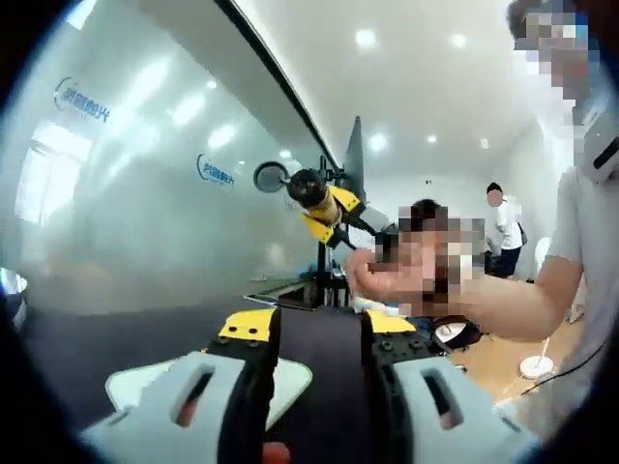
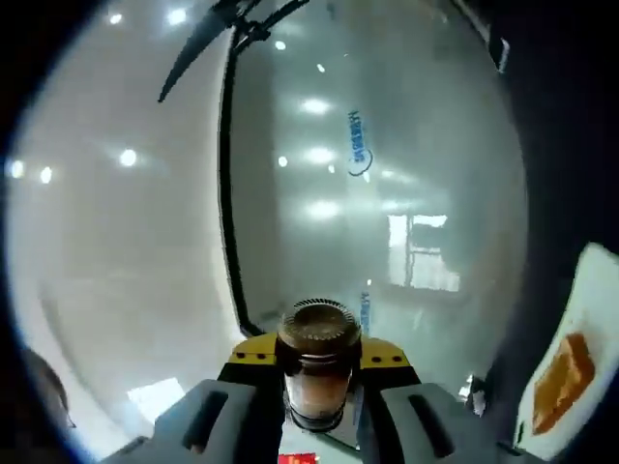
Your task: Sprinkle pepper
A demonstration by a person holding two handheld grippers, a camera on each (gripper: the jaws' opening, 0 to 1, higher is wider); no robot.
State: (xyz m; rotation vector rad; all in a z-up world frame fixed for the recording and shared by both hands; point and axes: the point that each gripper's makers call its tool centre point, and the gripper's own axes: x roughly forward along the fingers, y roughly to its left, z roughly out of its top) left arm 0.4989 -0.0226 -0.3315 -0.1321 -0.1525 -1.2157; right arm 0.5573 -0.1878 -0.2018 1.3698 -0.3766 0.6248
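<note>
Right hand-held gripper (image 2: 316, 411): its two grey jaws with yellow-and-black bases are seen closed on a clear glass pepper shaker with a dark perforated cap (image 2: 317, 372), which is clamped between them.
Pepper shaker: it is held at the middle of the right gripper view, with the cap pointed away from the camera toward a frosted glass wall (image 2: 406, 193); brownish contents are seen through the glass below the cap.
White rectangular plate (image 2: 566, 372): it is seen at the right edge of the right gripper view, well apart from the shaker, with an orange-brown slab of food (image 2: 563, 382) lying on it.
Left hand-held gripper (image 1: 319, 387): its grey jaws are seen standing apart, with nothing between them; a dark bench (image 1: 116, 338) lies beyond.
White plate in the left gripper view (image 1: 135, 382): part of it is seen behind the left jaw, resting on the bench.
Other gripper in the left gripper view (image 1: 324, 203): a yellow-and-black tool is seen raised above the bench, held in a person's hand (image 1: 392, 275); the dark round cap of the shaker faces the camera.
Background: a second person (image 1: 503, 227) is seen standing far off on a light wooden floor (image 1: 503, 358).
</note>
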